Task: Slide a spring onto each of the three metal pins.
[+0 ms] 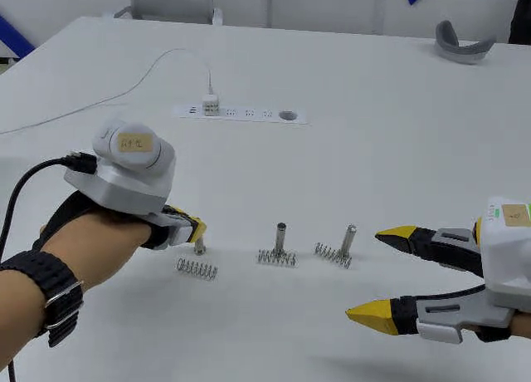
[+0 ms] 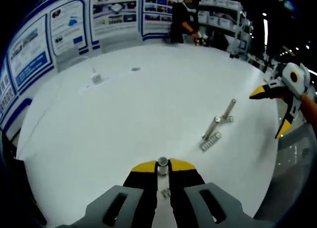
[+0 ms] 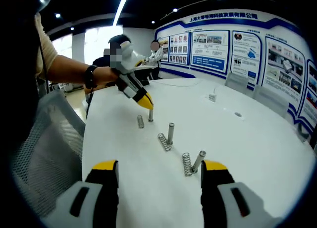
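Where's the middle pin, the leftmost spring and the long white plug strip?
middle pin [image 1: 280,237], head view, on its shaft.
leftmost spring [image 1: 197,269], head view, on its middle coils.
plug strip [image 1: 257,114], head view, on its top face.

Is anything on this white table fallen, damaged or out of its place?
Nothing stands out. The three coiled steel springs lie flat beside the short metal pins, none threaded yet; the left gripper is closed on the leftmost pin.

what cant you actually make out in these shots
Top of the left pin: head view, behind the left gripper.
Its base: left gripper view, hidden by the jaws.
Body of the right gripper: head view, cut off by the right edge.
Markings on the power strip: head view, too small.
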`<act>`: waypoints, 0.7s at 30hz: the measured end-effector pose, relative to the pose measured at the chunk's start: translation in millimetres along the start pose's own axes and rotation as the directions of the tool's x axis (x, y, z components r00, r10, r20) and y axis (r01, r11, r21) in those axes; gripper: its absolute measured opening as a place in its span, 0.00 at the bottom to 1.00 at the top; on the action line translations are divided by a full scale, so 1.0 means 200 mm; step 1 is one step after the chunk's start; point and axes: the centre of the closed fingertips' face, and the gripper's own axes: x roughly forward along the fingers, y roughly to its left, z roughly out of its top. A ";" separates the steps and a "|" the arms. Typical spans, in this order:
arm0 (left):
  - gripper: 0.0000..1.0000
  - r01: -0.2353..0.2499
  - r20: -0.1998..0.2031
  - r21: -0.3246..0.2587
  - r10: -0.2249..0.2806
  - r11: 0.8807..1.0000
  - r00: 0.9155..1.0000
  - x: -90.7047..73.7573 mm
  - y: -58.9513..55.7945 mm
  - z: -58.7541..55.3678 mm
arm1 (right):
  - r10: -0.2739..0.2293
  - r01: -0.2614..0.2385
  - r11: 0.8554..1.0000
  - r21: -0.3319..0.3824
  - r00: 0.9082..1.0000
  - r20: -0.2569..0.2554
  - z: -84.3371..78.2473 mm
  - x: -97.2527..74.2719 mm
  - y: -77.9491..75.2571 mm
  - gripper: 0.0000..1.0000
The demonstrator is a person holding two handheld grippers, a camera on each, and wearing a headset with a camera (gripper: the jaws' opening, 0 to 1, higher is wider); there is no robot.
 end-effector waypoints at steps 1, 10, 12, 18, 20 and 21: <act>0.07 0.003 0.000 0.002 -0.003 1.000 1.000 0.00 0.00 0.00 | 0.003 -0.003 1.000 0.000 1.000 -0.003 0.00 0.01 0.00 0.69; 0.07 0.017 0.009 0.023 -0.017 1.000 1.000 0.02 -0.01 0.02 | 0.013 -0.013 1.000 -0.008 1.000 -0.008 0.00 0.01 0.01 0.69; 0.08 0.018 0.011 0.038 -0.019 0.999 1.000 0.02 -0.02 0.02 | 0.013 -0.013 1.000 -0.008 1.000 -0.009 0.00 0.01 0.01 0.69; 0.08 0.010 0.007 0.068 -0.010 0.998 1.000 0.03 -0.01 -0.01 | 0.014 -0.014 1.000 -0.008 1.000 -0.010 0.00 0.02 0.02 0.69; 0.09 0.012 0.010 0.064 -0.013 0.998 1.000 0.03 -0.01 -0.01 | 0.014 -0.014 1.000 -0.007 1.000 -0.009 0.00 0.02 0.02 0.69; 0.10 0.013 0.011 0.062 -0.013 0.998 1.000 0.03 -0.01 -0.01 | 0.013 -0.013 1.000 -0.007 1.000 -0.009 0.00 0.02 0.02 0.69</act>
